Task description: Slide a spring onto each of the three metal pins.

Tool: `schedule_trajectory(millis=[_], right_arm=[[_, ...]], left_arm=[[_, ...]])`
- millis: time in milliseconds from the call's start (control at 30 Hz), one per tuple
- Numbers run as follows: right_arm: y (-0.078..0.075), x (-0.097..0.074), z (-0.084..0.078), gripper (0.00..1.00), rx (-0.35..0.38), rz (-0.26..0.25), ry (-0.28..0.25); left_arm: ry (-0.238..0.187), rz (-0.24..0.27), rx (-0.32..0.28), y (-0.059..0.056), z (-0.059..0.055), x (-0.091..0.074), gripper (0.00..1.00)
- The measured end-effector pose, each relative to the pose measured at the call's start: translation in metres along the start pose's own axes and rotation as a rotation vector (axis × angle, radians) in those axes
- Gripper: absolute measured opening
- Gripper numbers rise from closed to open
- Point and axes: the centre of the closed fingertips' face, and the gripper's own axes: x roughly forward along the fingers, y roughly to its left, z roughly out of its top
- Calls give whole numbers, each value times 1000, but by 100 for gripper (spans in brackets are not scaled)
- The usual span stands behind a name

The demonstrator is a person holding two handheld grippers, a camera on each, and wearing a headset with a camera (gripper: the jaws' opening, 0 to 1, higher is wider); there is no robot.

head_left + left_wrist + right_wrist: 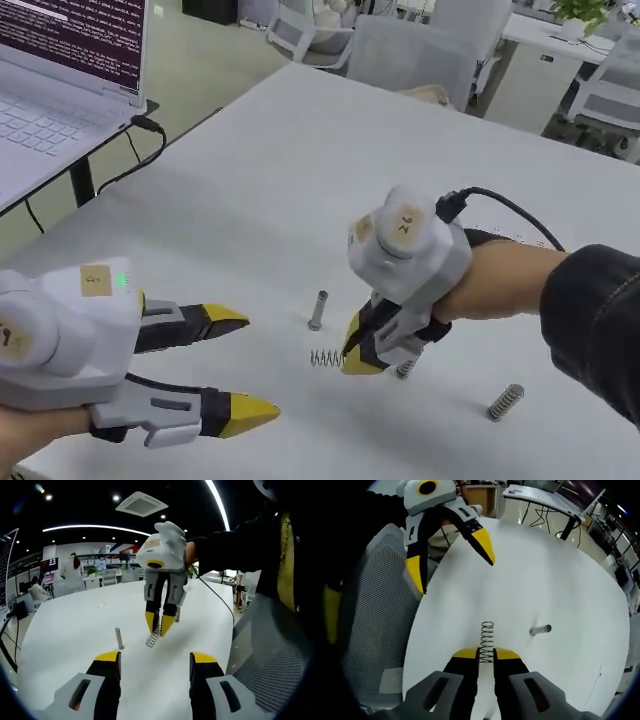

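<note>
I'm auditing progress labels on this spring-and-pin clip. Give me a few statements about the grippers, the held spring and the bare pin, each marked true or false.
1. The right gripper is shut on a spring. True.
2. The left gripper grips a pin. False: its jaws are open and hold nothing.
3. The bare pin stands upright on the table. True.
4. The held spring sits over the bare pin. False: it is beside the pin, apart from it.

Open office; laptop (60, 90), desks (535, 28), chairs (405, 50)
</note>
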Motion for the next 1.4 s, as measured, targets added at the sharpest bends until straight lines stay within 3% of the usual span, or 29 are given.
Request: schedule_trajectory(millis=[200,433,867,1400], right_arm=[[19,-11,17,8,-29,21,-18],[30,-21,30,8,-51,33,-34],[42,-27,36,8,-69,49,-46],[44,-47,55,8,-69,24,-137]], left_arm=[[-8,-53,60,-13,11,6,32],[5,-101,111,-22,16,12,20],[23,-132,175,-30,13,19,4],[-5,-128,168,-32,16,19,3]])
